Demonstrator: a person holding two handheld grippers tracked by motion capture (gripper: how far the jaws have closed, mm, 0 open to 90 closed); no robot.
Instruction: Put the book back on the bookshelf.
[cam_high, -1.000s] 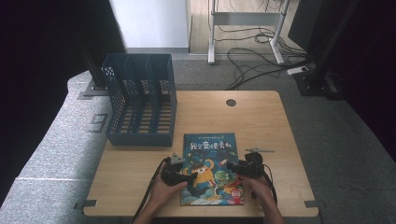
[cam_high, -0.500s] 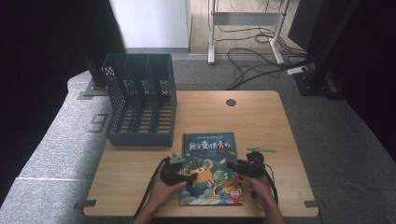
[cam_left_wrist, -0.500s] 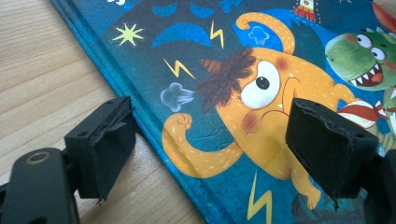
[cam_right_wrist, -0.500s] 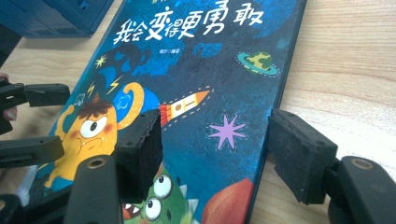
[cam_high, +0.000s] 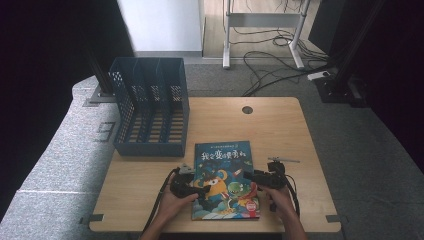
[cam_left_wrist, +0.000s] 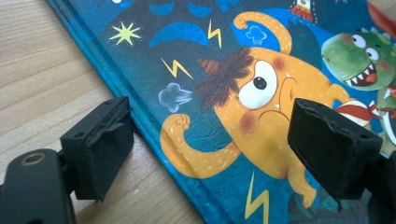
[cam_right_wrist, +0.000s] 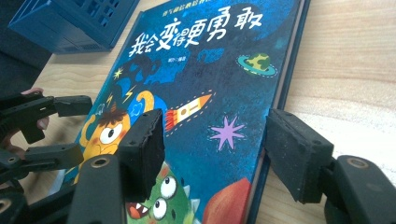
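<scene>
Book corners cropped (gripper views)

A light wooden bench with a small round hole near its far edge carries a dark blue slotted plastic file rack at its far left corner and a blue picture book with a cartoon monster cover lying flat near the front edge.
</scene>
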